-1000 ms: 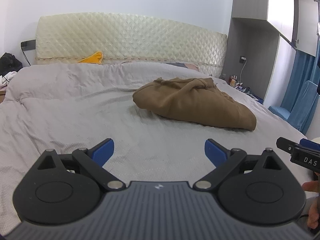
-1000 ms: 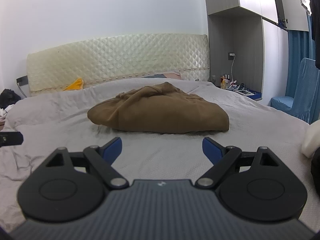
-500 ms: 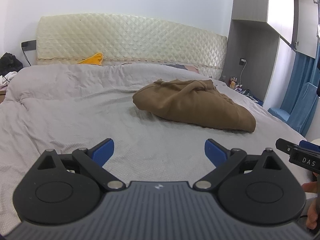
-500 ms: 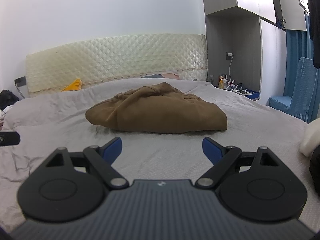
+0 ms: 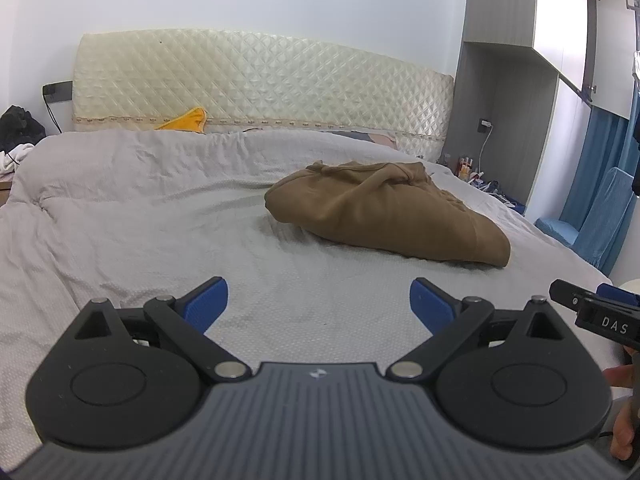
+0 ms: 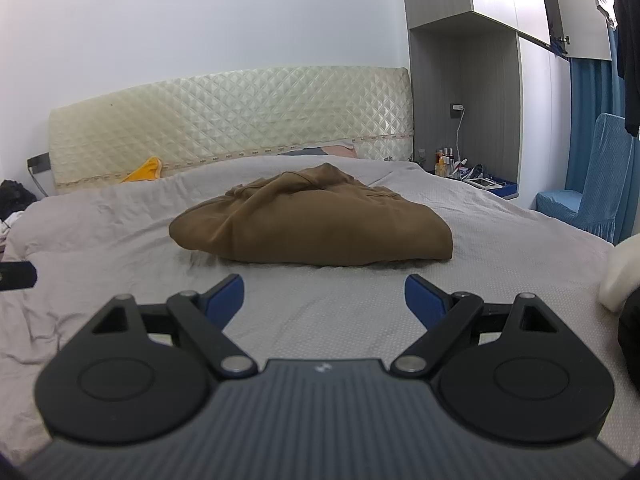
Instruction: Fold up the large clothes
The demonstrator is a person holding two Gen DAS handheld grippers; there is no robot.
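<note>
Two grippers appear, one in each wrist view. We see the left gripper (image 5: 319, 300) with its blue pads (image 5: 208, 303) spread wide apart, nothing between them, poised over bare grey bedding (image 5: 160, 216). We see the right gripper (image 6: 324, 297) likewise wide open, its pads (image 6: 225, 297) empty and touching no cloth. In the left view the tip of the right gripper enters at the right edge, with part of a hand (image 5: 622, 404) below it.

The garment (image 6: 312, 220), a brown bundle loosely heaped and rumpled on top, lies on the bed ahead of both grippers and well apart from them; in the left view it sits ahead and to the right (image 5: 384, 210), in the right view almost straight ahead. Behind it stands a quilted cream headboard (image 6: 232, 120), with a yellow cloth (image 6: 146, 170) at its foot.

Beside the bed a shelf niche (image 6: 468, 172) holds small bottles and a tray; we cannot tell what else it contains. A blue-covered chair (image 6: 592, 196) stands at the right.
</note>
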